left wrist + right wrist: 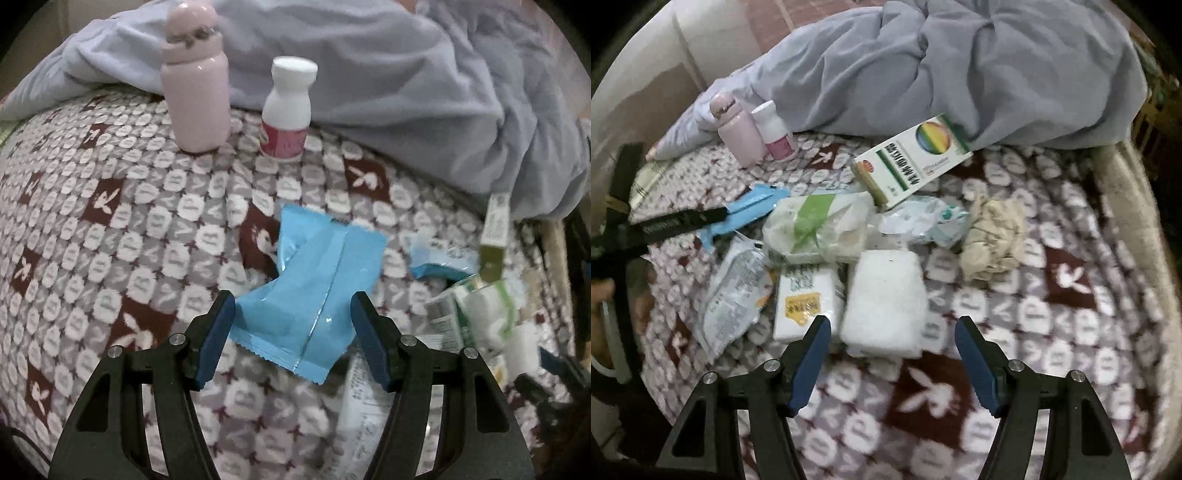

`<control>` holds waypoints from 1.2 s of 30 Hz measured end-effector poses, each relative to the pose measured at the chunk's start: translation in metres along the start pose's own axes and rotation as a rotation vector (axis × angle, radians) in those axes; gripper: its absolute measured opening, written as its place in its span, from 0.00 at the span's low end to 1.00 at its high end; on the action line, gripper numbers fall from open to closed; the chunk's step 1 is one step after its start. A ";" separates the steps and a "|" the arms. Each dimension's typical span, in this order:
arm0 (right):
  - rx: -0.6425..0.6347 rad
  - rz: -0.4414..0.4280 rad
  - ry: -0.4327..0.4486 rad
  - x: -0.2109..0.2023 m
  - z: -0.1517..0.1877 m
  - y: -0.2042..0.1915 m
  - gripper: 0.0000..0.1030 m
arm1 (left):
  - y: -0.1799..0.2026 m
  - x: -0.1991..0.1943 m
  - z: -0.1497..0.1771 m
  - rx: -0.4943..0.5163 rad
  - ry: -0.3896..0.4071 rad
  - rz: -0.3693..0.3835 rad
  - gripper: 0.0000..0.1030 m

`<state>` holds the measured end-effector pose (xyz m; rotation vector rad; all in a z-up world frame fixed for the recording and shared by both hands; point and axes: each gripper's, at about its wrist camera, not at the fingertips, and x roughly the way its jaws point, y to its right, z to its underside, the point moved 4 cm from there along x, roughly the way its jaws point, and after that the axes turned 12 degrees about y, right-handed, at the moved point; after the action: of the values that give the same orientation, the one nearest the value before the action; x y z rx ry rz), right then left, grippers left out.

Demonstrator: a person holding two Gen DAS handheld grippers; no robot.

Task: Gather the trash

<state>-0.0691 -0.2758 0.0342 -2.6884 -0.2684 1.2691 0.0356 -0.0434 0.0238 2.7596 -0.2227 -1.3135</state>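
1. Patterned bedspread [110, 229] carries the litter, with a grey quilt [369, 74] heaped at the back and a pink flask [195, 92] and white bottle [288, 110] standing upright before it.
2. The blue wrapper [314, 288] lies flat just ahead of the left gripper [293, 314]. Its long axis runs away from the gripper, with the near end between the fingers.
3. The left gripper is released; the pads [218, 339] stand clear of both wrapper edges, gripping nothing.
4. The right gripper [892, 343] is also released and empty. A white pad [886, 299] lies just ahead of its fingertips, its near edge about level with them.
5. A box [916, 162], a crumpled tissue [993, 236] and a green-striped bag [816, 229] lie farther off.
6. The left gripper is much the nearer to the wrapper, so that pickup is probably next: lower, then close across the short width.
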 end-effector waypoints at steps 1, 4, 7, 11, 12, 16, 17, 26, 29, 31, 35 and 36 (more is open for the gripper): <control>0.020 -0.009 0.004 0.002 0.000 0.001 0.57 | 0.001 0.004 0.001 0.014 -0.009 -0.004 0.62; 0.034 -0.017 0.003 0.007 0.000 0.001 0.50 | 0.004 0.014 0.002 0.052 -0.031 -0.019 0.62; 0.011 -0.018 0.007 0.010 0.000 -0.002 0.41 | 0.005 0.027 0.002 0.064 -0.056 -0.020 0.62; -0.006 -0.029 0.034 0.011 -0.002 -0.005 0.36 | -0.001 0.038 0.000 -0.002 -0.075 0.010 0.61; -0.009 -0.029 0.043 0.009 -0.002 -0.006 0.35 | -0.003 0.039 0.000 -0.025 -0.074 0.027 0.61; -0.024 -0.032 0.077 -0.002 -0.003 -0.004 0.33 | -0.010 0.032 0.000 -0.044 -0.067 0.059 0.41; -0.023 -0.036 0.091 -0.008 -0.004 -0.002 0.33 | -0.010 0.026 0.000 -0.036 -0.059 0.060 0.40; 0.008 -0.042 0.154 -0.049 -0.002 0.009 0.33 | 0.003 -0.058 -0.022 -0.009 0.079 0.077 0.39; 0.021 -0.024 0.166 -0.065 0.002 0.017 0.33 | 0.034 -0.080 -0.022 0.049 0.114 0.102 0.39; 0.033 -0.008 0.172 -0.074 0.005 0.025 0.33 | 0.060 -0.093 -0.016 0.084 0.128 0.129 0.39; 0.051 0.034 0.188 -0.095 0.012 0.046 0.33 | 0.113 -0.107 -0.005 0.127 0.130 0.204 0.39; 0.054 0.047 0.193 -0.101 0.014 0.053 0.33 | 0.125 -0.109 -0.001 0.137 0.127 0.221 0.39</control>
<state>-0.1384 -0.3493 0.0892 -2.7596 -0.1449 1.0028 -0.0439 -0.1490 0.1247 2.8153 -0.6102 -1.1033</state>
